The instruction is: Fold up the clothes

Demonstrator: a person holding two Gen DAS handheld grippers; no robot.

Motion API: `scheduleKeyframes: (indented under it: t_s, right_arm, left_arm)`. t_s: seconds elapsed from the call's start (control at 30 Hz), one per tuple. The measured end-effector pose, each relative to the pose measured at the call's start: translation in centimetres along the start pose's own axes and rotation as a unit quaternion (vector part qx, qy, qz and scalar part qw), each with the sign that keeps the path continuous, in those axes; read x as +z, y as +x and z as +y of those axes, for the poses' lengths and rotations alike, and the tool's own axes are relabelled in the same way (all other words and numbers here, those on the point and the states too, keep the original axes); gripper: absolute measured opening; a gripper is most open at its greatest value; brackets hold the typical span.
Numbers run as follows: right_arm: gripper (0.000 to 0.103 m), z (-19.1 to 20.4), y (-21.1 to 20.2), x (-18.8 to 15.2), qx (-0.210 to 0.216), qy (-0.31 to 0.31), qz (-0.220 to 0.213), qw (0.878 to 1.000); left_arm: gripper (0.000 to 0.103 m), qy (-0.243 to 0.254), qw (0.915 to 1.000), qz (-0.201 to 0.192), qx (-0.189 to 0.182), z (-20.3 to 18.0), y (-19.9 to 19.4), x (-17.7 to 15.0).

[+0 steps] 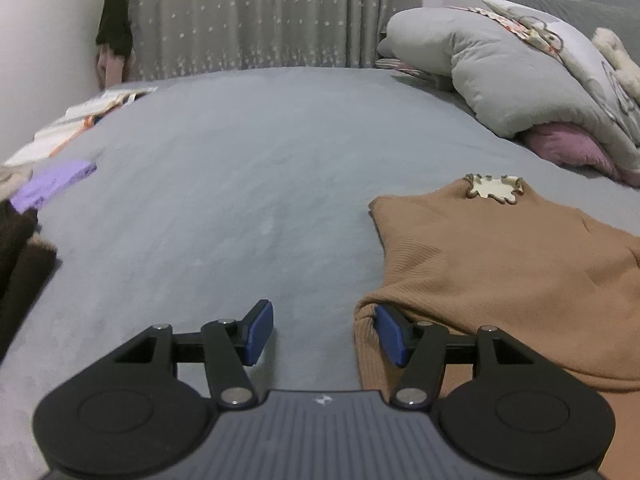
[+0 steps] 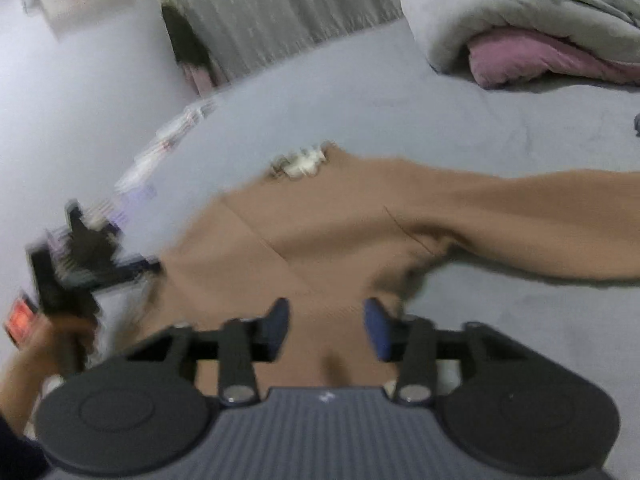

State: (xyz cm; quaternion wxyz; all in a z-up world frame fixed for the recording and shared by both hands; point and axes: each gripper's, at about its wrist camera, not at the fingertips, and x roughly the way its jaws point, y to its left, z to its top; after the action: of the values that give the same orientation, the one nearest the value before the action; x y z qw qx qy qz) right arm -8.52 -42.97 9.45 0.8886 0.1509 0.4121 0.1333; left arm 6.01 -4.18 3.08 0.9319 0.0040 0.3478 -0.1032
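Where the sweater lies: spread on the grey bed [image 1: 240, 184], the tan sweater [image 1: 500, 264] fills the right half of the left wrist frame, collar [image 1: 494, 188] at its far end.
Left tool [image 1: 324, 332]: pads apart, right pad tucked at the sweater's near-left corner, nothing clamped.
Right tool [image 2: 326, 330]: pads apart over the hem, lower centre of frame.
Long axis: one sleeve [image 2: 540, 232] runs off to the right edge.
Nearby: purple cloth [image 1: 52, 184] at left, quilt [image 1: 520, 80] at upper right, both clear of the sweater.
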Motion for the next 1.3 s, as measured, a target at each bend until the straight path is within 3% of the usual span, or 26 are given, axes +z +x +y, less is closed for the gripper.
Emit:
scheduleKeyframes:
  t_s: [0.17,0.3,0.4,0.47,0.53,0.7,0.8,0.9,0.93,1.0,1.13,1.23,1.3]
  right_arm:
    - [0.044,1.1,1.1,-1.1,-0.016,-0.051,0.052,0.997]
    - [0.043,2.0,1.9,-2.1,-0.029,-0.091,0.094,0.991]
    - [0.045,2.9,2.3,-2.7,-0.04,-0.125,0.122,0.984]
    - [0.053,3.0,1.7,-2.6,-0.036,-0.123,0.115,0.985]
    - [0.061,2.3,0.4,-2.0,-0.041,-0.11,0.082,0.99]
    - [0.064,2.5,-1.1,-1.9,-0.043,-0.12,0.042,0.991]
    - [0.056,4.7,-0.6,-2.8,-0.036,-0.188,0.05,0.98]
    - [0.032,6.8,0.8,-4.1,-0.053,-0.264,0.074,0.96]
    - [0.027,7.2,1.3,-4.5,-0.066,-0.282,0.082,0.954]
    - [0.028,7.9,2.9,-5.9,-0.117,-0.33,0.101,0.931]
    - [0.027,8.1,3.1,-6.1,-0.133,-0.343,0.091,0.925]
    - [0.007,8.2,3.2,-6.2,-0.143,-0.346,0.093,0.922]
    - [0.005,8.4,2.8,-6.1,-0.147,-0.347,0.092,0.922]
  left_arm:
    - [0.059,-0.054,0.9985,0.008,-0.004,1.2,0.0,-0.1]
    - [0.058,-0.072,0.9959,0.002,0.054,2.2,-0.4,-0.3]
    - [0.057,-0.085,0.9951,0.002,0.051,3.2,-0.6,-0.3]
    - [0.057,-0.106,0.9943,-0.01,0.002,3.6,-1.4,-0.1]
    - [0.058,-0.095,0.9952,-0.022,-0.009,3.0,-1.9,0.0]
    - [0.062,-0.058,0.9957,-0.056,-0.045,-0.6,-3.7,0.4]
    - [0.069,-0.038,0.9951,-0.061,-0.067,-3.5,-3.4,0.3]
    - [0.069,-0.003,0.9973,-0.039,-0.062,-5.7,-2.4,0.0]
    - [0.069,0.003,0.9979,-0.028,-0.058,-6.2,-1.9,-0.3]
    - [0.069,0.006,0.9988,-0.005,-0.049,-6.4,-0.8,-0.7]
    - [0.069,-0.002,0.9985,0.019,-0.052,-6.1,0.4,-0.8]
    - [0.069,-0.022,0.9978,0.027,-0.056,-5.7,0.7,-0.6]
    - [0.069,-0.032,0.9973,0.031,-0.058,-5.5,0.7,-0.7]
